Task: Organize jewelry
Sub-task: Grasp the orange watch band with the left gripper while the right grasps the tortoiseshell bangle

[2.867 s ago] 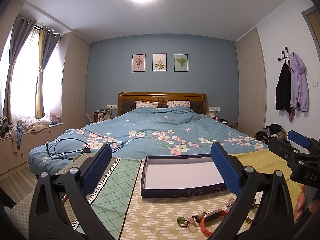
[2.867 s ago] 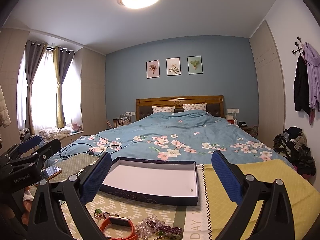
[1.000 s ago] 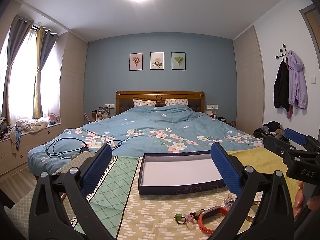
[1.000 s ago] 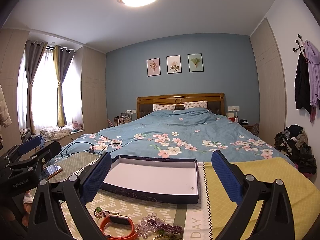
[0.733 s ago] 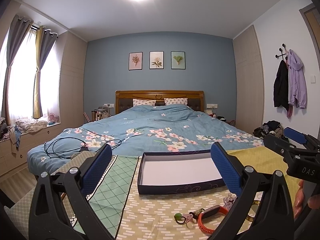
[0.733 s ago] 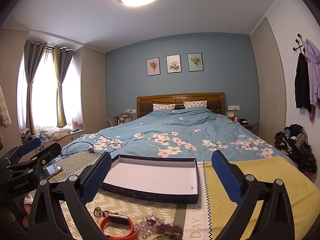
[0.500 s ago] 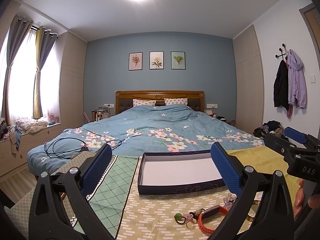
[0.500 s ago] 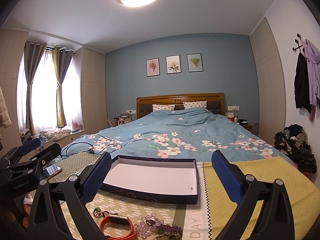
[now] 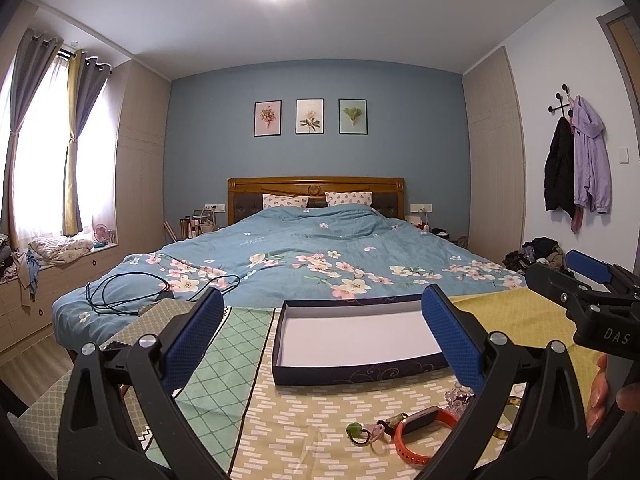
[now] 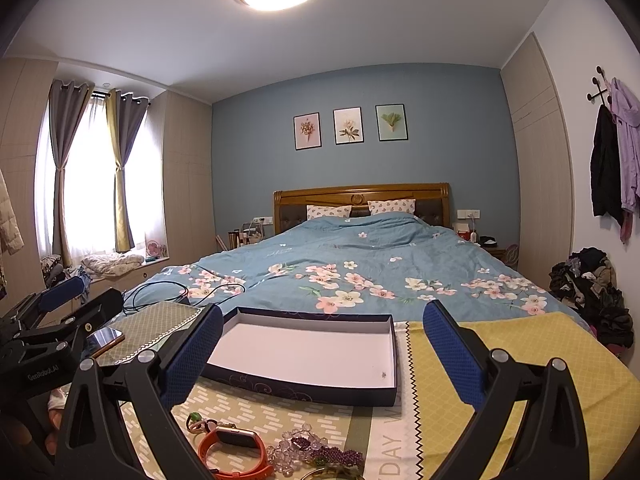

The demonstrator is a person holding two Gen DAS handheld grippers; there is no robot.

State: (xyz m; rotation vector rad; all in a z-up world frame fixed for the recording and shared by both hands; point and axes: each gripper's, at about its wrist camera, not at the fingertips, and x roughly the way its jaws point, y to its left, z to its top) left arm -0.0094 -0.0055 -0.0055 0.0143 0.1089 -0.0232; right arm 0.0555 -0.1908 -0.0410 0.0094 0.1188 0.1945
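Navy cardboard walls frame the shallow tray, white inside and bare, sitting on the patterned cloth at the foot of the bed. The jewelry lies just short of its near wall: an orange watch, a green ring and purple beads. The left gripper and the right gripper both hover with fingers spread wide, holding nothing. Open cloth runs right of the tray.

I am holding my left gripper wide open over the empty dark-blue cardboard box, orange watch nearby.
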